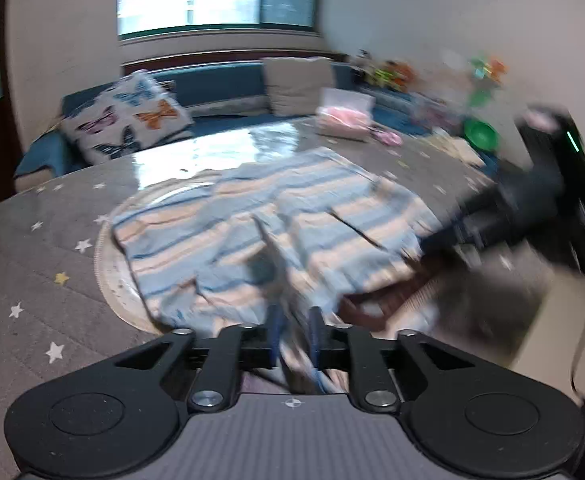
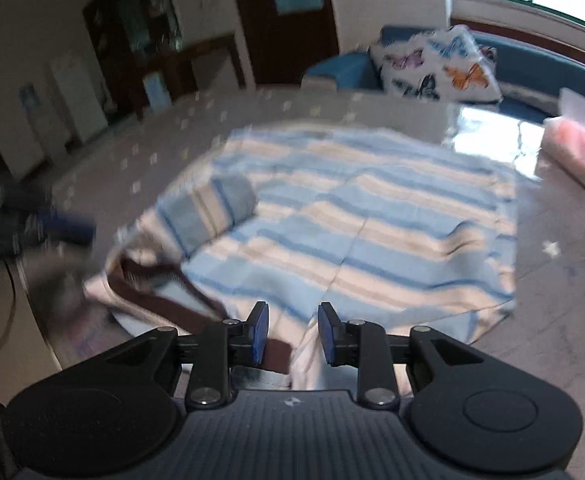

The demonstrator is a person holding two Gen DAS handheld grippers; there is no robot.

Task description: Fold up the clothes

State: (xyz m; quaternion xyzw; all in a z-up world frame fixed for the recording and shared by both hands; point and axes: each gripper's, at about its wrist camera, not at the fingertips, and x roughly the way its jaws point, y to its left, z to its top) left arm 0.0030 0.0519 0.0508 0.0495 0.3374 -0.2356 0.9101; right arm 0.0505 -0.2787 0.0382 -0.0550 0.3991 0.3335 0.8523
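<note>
A blue, white and beige striped garment point(image 1: 252, 224) lies spread on the grey star-patterned table point(image 1: 32, 264). My left gripper point(image 1: 294, 332) is shut on a bunched edge of the garment, and cloth rises between its blue pads. In the right wrist view the same garment point(image 2: 372, 220) lies flat with one sleeve point(image 2: 208, 208) folded inward and a brown collar band point(image 2: 160, 280) at the near left. My right gripper point(image 2: 292, 328) is open just above the near edge by the collar. The right gripper also shows in the left wrist view point(image 1: 532, 208) at the garment's right edge.
A pink tissue box point(image 1: 344, 116) stands at the table's far side. A blue sofa point(image 1: 220, 88) with a butterfly cushion point(image 1: 128, 116) runs behind the table. Toys and a green bowl point(image 1: 480, 132) sit at the far right. A dark wooden door point(image 2: 288, 12) stands behind.
</note>
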